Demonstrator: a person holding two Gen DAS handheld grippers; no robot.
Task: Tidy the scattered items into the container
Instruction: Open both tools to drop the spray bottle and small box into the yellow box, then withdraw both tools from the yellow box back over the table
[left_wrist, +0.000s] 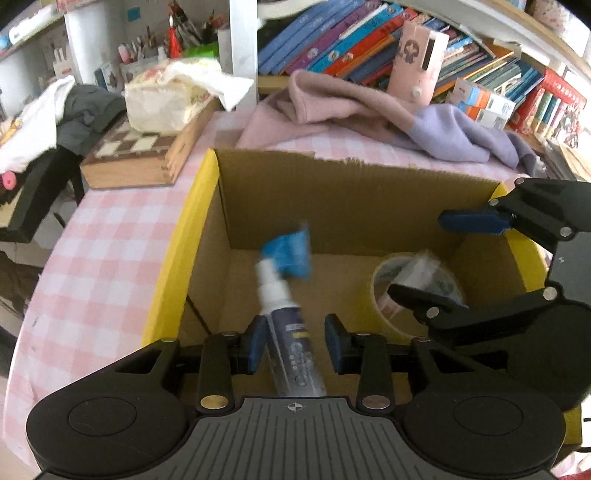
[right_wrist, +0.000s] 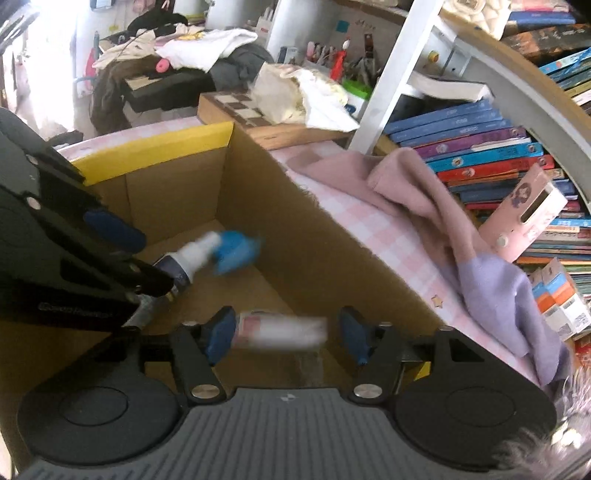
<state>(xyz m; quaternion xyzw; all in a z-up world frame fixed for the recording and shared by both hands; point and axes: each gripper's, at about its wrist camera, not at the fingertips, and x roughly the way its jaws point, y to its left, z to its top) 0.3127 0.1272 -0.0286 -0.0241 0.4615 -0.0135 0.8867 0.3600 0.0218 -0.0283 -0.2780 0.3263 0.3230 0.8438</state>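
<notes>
The left gripper (left_wrist: 295, 341) points steeply down, its two blue-padded fingers (left_wrist: 255, 343) standing apart near the bottom of its own view, neither pad pressing on what lies between them. Its black linkage arms and ribbed grey body fill the near edge. The right gripper (right_wrist: 288, 334) also tilts downward, its blue pads (right_wrist: 221, 334) spread wider, with a clear gap on the right side. Each gripper shows in the other's camera: the right one enters the left view from the right edge, one blue finger far, one black finger nearer; the left one crosses the right view's left edge. No hand or sleeve is visible.
</notes>
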